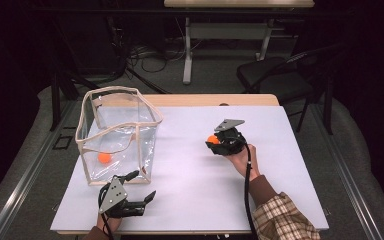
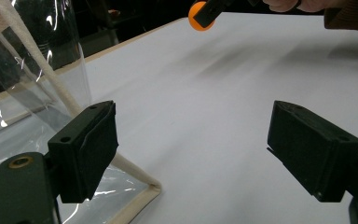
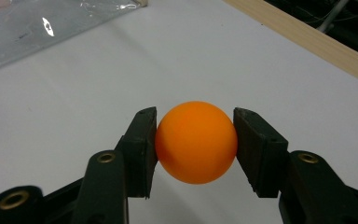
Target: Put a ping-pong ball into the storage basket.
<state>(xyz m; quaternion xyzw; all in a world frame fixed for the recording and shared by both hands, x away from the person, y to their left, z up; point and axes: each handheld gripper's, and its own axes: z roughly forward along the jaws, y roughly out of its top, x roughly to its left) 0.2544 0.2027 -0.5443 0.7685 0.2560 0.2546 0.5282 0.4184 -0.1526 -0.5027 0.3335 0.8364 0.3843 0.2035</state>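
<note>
An orange ball [image 3: 196,141] sits pinched between the two black jaws of my right gripper [image 3: 196,144], which is shut on it above the white table top. In the high view that right gripper [image 1: 213,140] is right of the table's middle with the orange ball [image 1: 212,139] at its tip. The left gripper view shows the same ball [image 2: 199,21] far off at the top. A second orange ball [image 1: 104,158] lies inside the clear bag [image 1: 116,135]. My left gripper [image 1: 142,186] is open near the front edge, just beside the bag's front corner [image 2: 150,190].
The clear bag with cream trim stands open on the table's left half. A white sheet [image 1: 280,150] covers the table, with a wooden edge [image 1: 215,100] at the back. A black chair [image 1: 275,75] and a desk frame [image 1: 187,50] stand beyond the table.
</note>
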